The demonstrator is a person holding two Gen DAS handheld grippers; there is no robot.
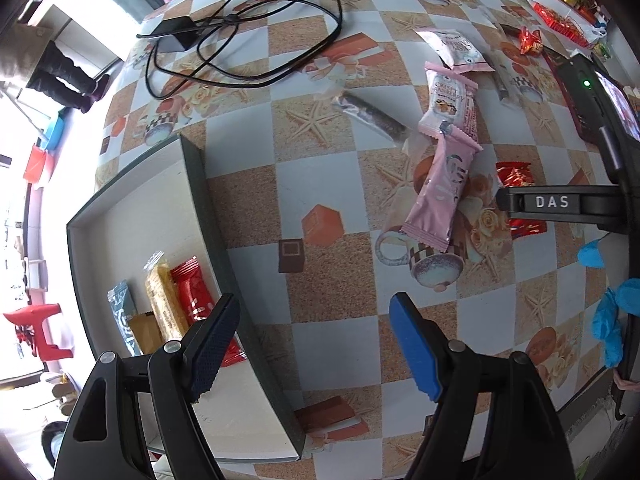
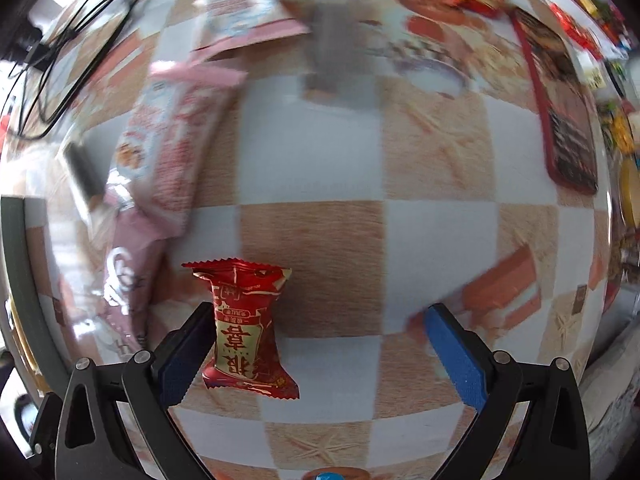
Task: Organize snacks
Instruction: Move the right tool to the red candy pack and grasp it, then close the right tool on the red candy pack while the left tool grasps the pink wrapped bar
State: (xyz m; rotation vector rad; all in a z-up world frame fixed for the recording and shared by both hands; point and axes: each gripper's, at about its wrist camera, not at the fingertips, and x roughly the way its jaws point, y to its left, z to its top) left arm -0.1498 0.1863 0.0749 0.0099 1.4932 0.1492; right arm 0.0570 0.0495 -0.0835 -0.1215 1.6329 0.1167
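My left gripper is open and empty over the checked tablecloth beside a shallow grey-rimmed box. The box holds several snacks: a red packet, a yellow wafer, a blue packet. My right gripper is open; a red snack packet lies between its jaws, against the left finger. That gripper shows in the left wrist view over the same red packet. Pink packets lie near it.
A black charger with coiled cable lies at the far side. A dark stick snack lies mid-table. A red-cased phone lies at the right. More red sweets sit by the far edge. The box rim shows at left.
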